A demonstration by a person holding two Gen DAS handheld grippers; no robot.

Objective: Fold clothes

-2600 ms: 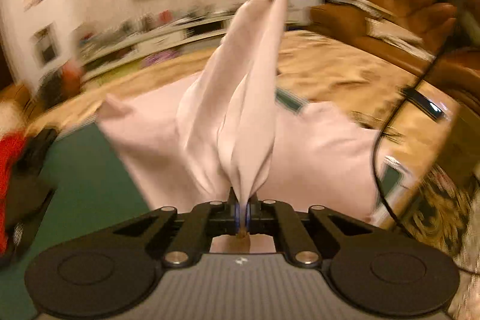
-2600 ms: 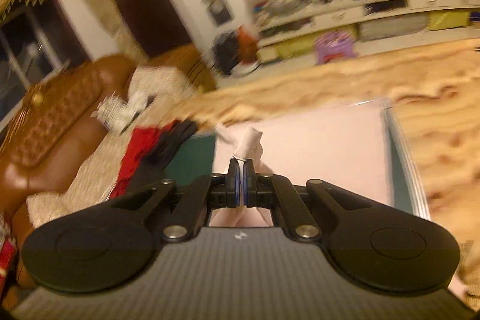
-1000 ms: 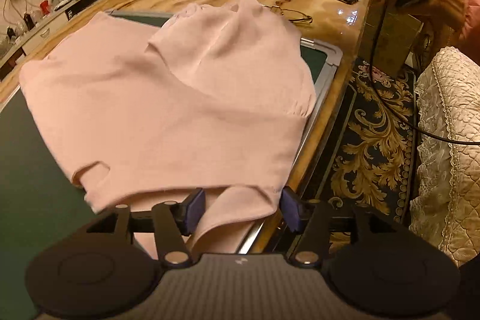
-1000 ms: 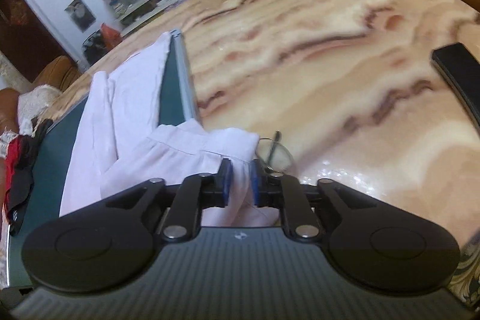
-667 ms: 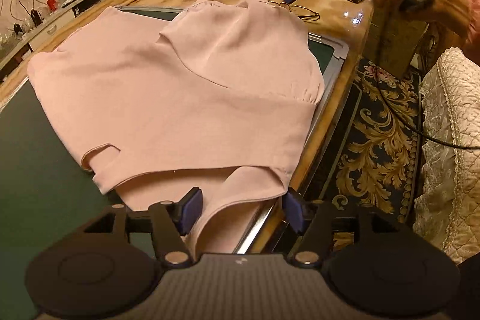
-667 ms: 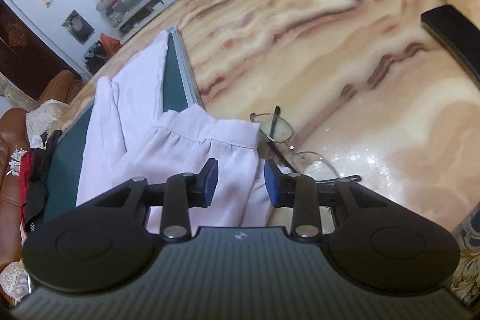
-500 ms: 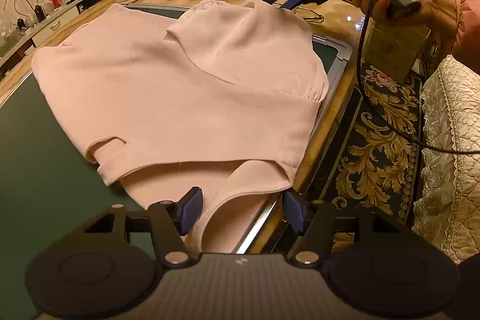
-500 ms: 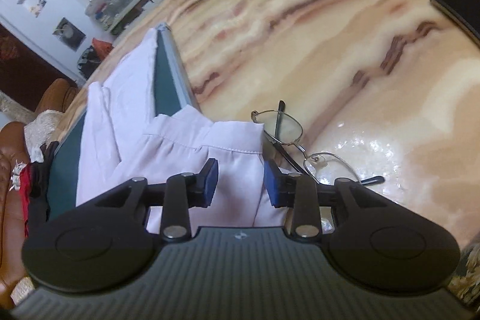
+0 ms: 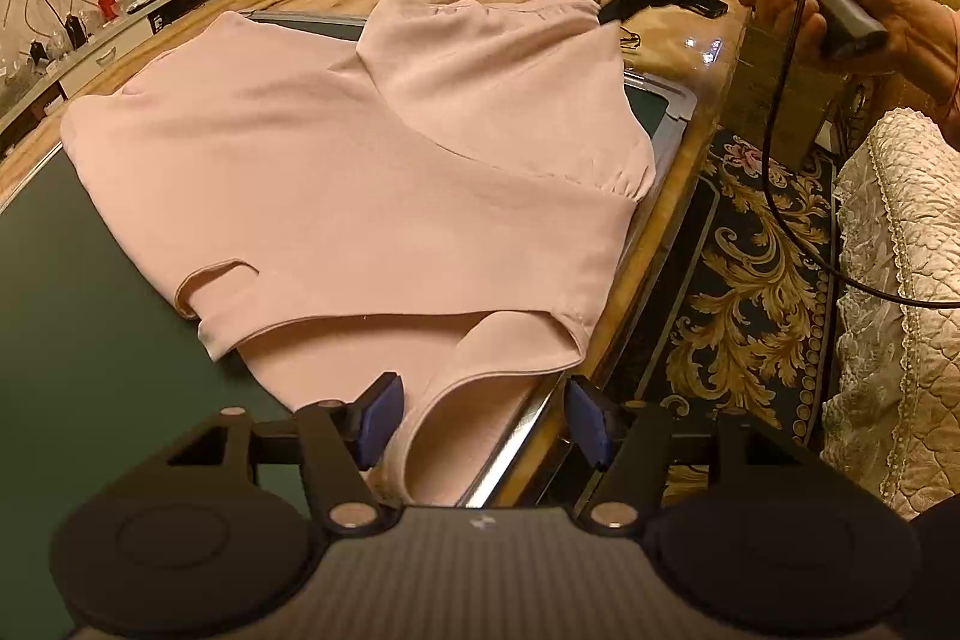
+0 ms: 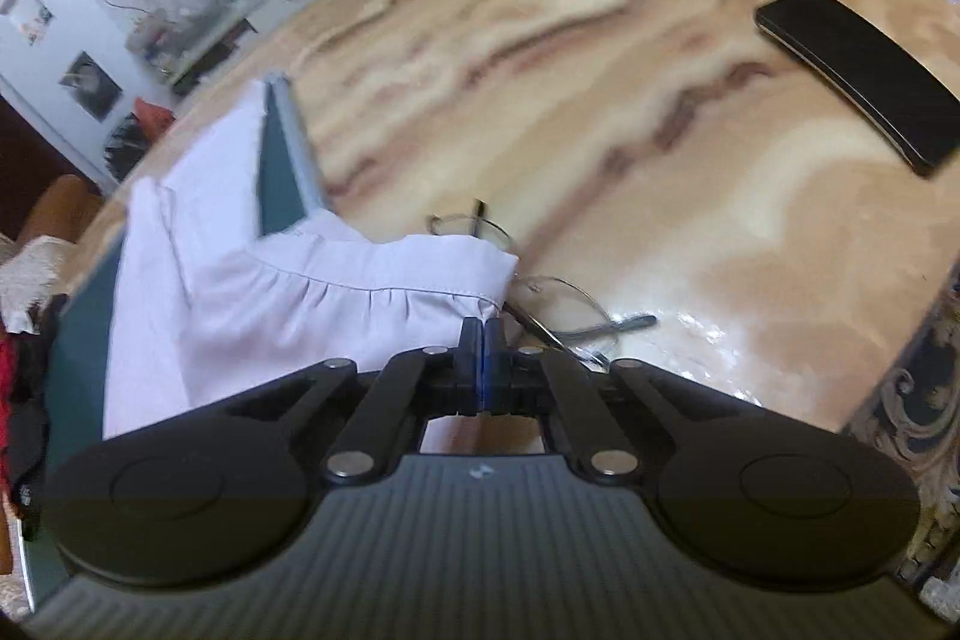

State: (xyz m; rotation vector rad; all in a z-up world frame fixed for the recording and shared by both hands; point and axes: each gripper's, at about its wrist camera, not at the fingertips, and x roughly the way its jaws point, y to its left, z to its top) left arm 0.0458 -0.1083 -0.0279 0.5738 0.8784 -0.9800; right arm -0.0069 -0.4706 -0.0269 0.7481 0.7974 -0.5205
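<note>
Since half a second ago the right tongs (image 10: 483, 334) are no longer spread over the cuffed end of the pink blouse (image 9: 360, 172): their blue pads are now pressed together, pinching the corner of the gathered sleeve cuff (image 10: 420, 280) right where it is lying over a pair of wire-rimmed eyeglasses (image 10: 540, 292) on the marble tabletop (image 10: 630, 100). The right hand (image 9: 852, 16) is also sitting a little lower and closer to that far corner in the left wrist view than it was a moment ago. The left tongs (image 9: 480, 415) are staying as they were, spread wide, with the near sleeve of the blouse lying loosely between the pads and neither pad pressing on it.

The blouse itself is lying mostly flat on the green mat (image 9: 72, 280), its right-hand edge reaching past the mat's metal frame towards the tabletop's edge, with the far sleeve spilling onto the marble. A dark phone (image 10: 858, 76) is resting well apart from it.

For the task, this is looking like the start of a new fold: one sleeve end is now gripped and ready to be carried over the body, while the near sleeve is waiting for the left tongs to close. The eyeglasses are touching the pinched cloth, so lifting it could well drag them along.
</note>
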